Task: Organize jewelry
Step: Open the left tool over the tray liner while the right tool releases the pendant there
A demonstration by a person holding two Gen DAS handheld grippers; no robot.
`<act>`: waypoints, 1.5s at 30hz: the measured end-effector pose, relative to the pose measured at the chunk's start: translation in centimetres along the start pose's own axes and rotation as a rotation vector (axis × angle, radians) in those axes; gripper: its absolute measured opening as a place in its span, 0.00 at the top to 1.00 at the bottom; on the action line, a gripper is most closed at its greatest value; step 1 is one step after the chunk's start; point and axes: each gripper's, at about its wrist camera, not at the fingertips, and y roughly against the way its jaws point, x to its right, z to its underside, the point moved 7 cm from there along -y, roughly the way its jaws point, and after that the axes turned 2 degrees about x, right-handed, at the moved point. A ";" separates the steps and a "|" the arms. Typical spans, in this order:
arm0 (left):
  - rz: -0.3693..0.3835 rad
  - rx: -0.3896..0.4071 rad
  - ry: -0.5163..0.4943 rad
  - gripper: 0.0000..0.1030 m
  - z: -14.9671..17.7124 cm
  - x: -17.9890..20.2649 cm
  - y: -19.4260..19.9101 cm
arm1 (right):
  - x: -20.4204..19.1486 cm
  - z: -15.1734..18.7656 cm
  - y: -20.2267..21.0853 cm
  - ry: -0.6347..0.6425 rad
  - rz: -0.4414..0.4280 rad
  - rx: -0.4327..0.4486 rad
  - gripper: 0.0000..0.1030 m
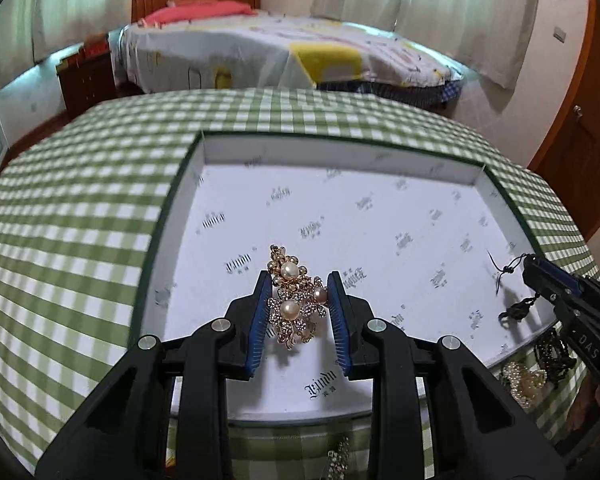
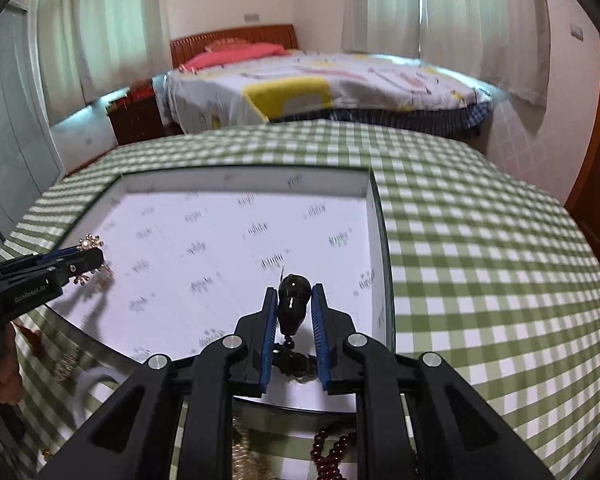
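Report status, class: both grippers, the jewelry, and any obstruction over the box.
Left gripper shut on gold pearl brooch, over the white box. Right gripper shut on black pendant, same box. Nothing in the way.

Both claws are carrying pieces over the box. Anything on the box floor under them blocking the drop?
Nothing visible. The brooch in the left claw and the black pendant in the right claw hang over bare printed floor of the box.

Green-and-white checked counter cloth [image 1: 80, 208]; white box lining [image 1: 340, 216] (grey logo print); gold rhinestone-and-pearl brooch [image 1: 296, 300]; glossy black bead pendant [image 2: 293, 304]; blue-padded black tongs [image 1: 300, 312].
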 end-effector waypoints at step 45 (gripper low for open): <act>-0.008 0.068 0.015 0.35 0.6 -1.3 4.3 | -0.8 1.9 3.6 -0.005 0.001 0.042 0.54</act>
